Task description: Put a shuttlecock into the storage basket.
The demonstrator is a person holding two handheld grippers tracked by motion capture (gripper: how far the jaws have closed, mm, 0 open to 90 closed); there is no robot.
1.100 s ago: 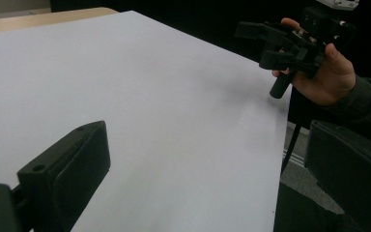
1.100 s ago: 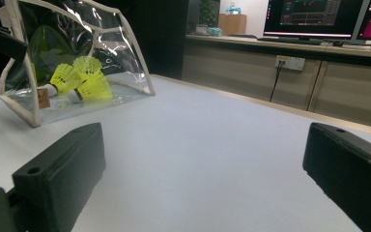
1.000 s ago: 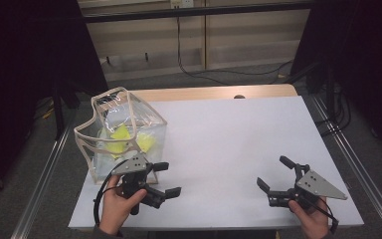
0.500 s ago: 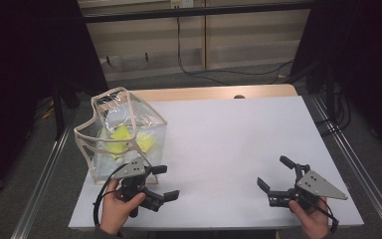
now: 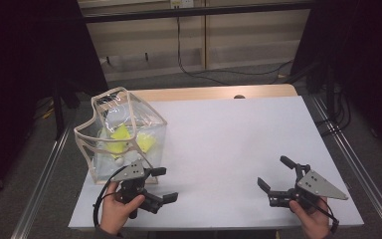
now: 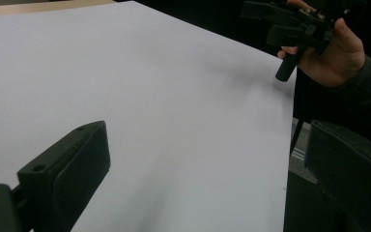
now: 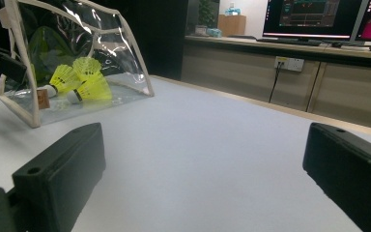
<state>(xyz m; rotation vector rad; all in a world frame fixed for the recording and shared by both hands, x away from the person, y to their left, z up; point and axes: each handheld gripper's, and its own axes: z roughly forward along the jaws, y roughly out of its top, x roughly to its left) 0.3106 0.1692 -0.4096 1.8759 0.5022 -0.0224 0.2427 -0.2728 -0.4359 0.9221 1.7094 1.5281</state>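
Clear plastic with pale piping forms the pouch, which stands upright at the left of the white table, its top gaping so the yellow shuttlecocks inside can be reached from above. In the right gripper view the pouch leans a little and the shuttlecocks lie on its floor. The left gripper hangs just in front of the pouch, jaws apart and empty, pointing right across the table rather than at the opening; it looks poised to turn toward the pouch. The right gripper waits well apart near the table's right front, jaws also spread with nothing between them, aimed across at the pouch, probably ready to steady it.
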